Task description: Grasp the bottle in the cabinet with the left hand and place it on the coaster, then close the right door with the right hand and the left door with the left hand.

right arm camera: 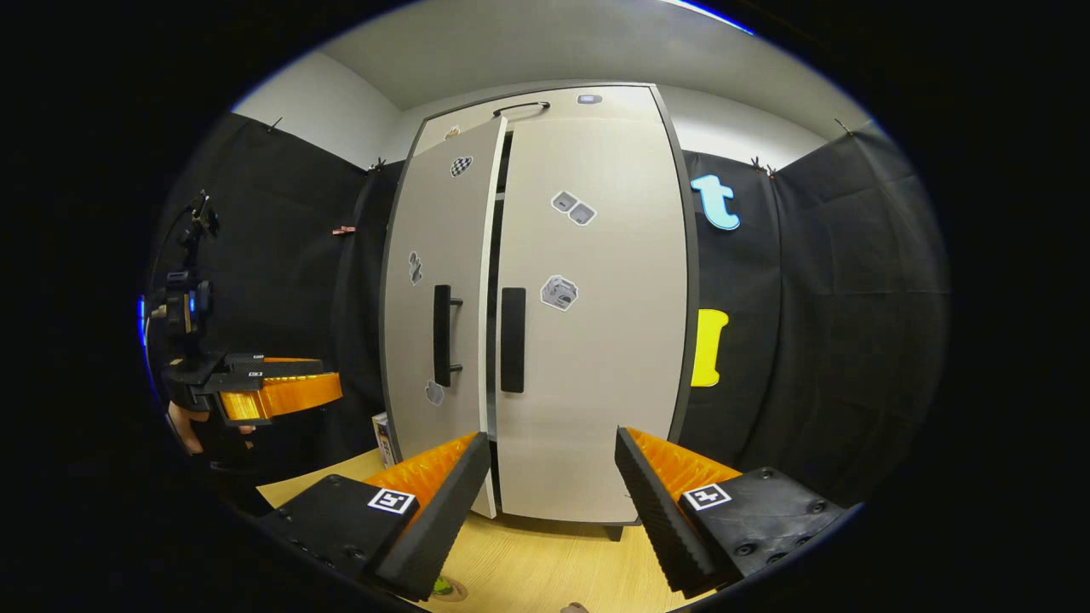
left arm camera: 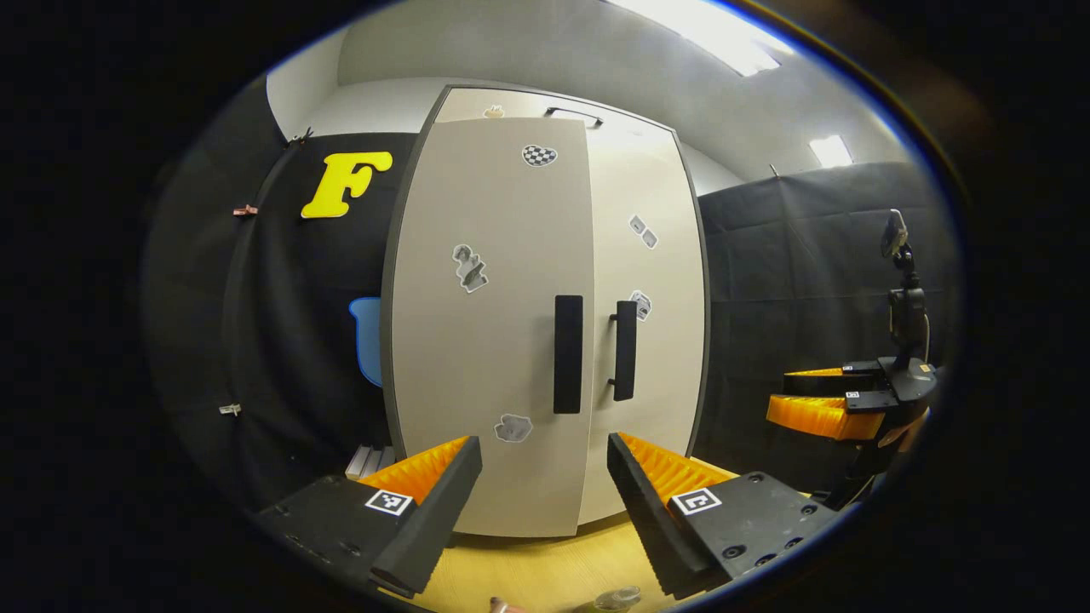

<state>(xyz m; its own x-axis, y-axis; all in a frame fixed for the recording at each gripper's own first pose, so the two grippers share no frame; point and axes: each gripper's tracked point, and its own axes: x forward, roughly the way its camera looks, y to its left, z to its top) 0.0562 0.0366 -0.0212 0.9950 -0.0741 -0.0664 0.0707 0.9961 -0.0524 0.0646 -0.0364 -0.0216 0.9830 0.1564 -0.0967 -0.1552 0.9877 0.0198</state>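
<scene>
Both tongs, left (left arm camera: 545,502) and right (right arm camera: 552,502), released before the cabinet (right arm camera: 588,340), left door (right arm camera: 438,298) ajar.

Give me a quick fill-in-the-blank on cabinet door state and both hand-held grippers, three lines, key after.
1. The right door is shut; the left door stands slightly ____.
2. The left hand-held gripper has its fingers ____, holding nothing.
3. The cabinet stands on a ____ tabletop.
4. The right hand-held gripper is ____ too.

Missing words: ajar; open; wooden; open
</scene>
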